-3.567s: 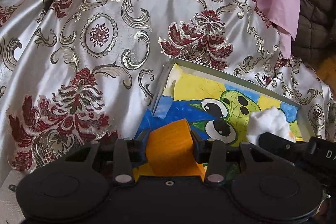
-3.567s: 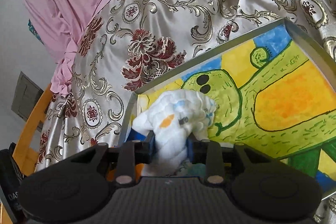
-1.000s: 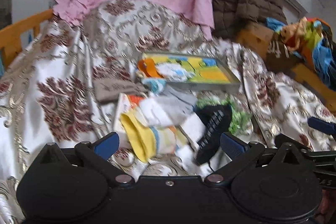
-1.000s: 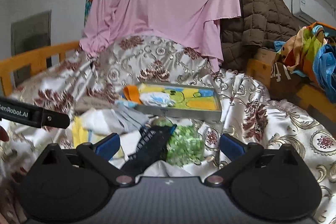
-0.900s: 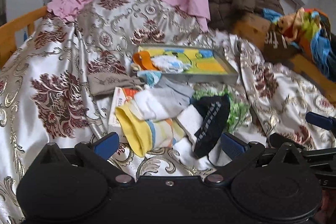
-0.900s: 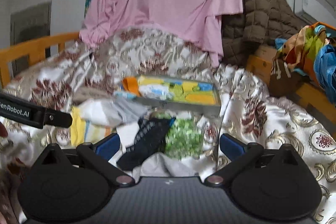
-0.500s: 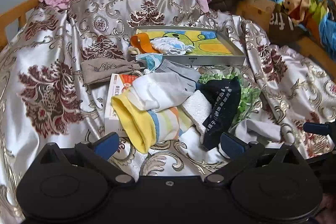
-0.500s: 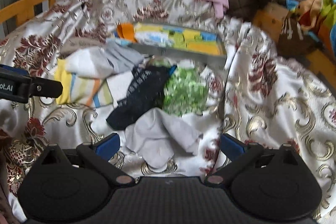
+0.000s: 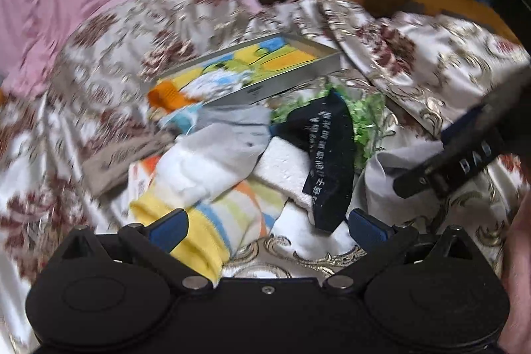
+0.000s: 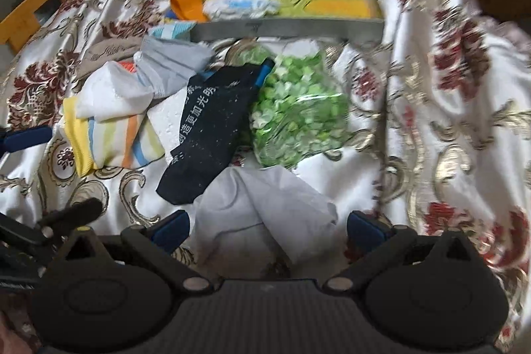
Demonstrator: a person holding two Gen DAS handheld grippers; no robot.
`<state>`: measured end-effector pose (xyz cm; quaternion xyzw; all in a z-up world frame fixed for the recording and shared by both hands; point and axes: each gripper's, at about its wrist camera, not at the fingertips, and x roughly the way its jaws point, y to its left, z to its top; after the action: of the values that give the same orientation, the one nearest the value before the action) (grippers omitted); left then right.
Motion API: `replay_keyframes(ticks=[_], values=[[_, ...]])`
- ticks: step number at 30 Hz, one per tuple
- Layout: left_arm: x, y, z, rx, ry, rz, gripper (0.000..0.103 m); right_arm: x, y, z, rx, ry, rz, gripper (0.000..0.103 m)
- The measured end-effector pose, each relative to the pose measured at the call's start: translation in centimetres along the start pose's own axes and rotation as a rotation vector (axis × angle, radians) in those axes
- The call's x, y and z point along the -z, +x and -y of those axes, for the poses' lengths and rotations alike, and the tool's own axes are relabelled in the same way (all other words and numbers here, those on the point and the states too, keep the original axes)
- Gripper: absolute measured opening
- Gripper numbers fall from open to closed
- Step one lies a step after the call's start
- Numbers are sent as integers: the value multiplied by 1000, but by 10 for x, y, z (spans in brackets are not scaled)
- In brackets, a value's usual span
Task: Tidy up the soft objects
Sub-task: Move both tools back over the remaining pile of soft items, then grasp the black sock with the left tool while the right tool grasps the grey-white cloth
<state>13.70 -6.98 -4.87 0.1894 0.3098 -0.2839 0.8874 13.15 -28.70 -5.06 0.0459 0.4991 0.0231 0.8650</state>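
Both grippers hung over the bed with their jaws spread wide and nothing between them. The left gripper (image 9: 267, 226) sat low over the near end of the striped sock (image 9: 212, 221), its left finger just over the yellow cuff; the black sock (image 9: 328, 155) lay ahead and to its right. The right gripper (image 10: 267, 229) hovered over a pale grey cloth (image 10: 262, 204) that lay between its open fingers. Just ahead of it was the black sock, with a bag of green bits (image 10: 295, 111) to the right. Farther ahead stood the tray (image 10: 285, 29), with an orange cloth (image 10: 187, 5) at its left end and a white cloth (image 10: 239, 4) inside. The patterned bedspread (image 10: 448, 121) lay under everything.
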Motion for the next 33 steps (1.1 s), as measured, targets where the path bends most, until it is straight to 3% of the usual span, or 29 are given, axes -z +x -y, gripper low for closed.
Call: replay_keyframes(ticks=[10,16,23,29,33], values=[[-5,32,18,74,262,70,102,-8,23,8,-61,7,-32,103],[3,58,31,57,394,55,102,-11,35,15,-56,57,-54,103],[4,67,44,60,543,124,100,-11,38,17,-52,72,-57,102],[2,74,53,46,653,183,97,-11,43,15,-48,66,-65,95],[0,81,56,61,691,175,87,-12,44,13,-50,58,-68,90]])
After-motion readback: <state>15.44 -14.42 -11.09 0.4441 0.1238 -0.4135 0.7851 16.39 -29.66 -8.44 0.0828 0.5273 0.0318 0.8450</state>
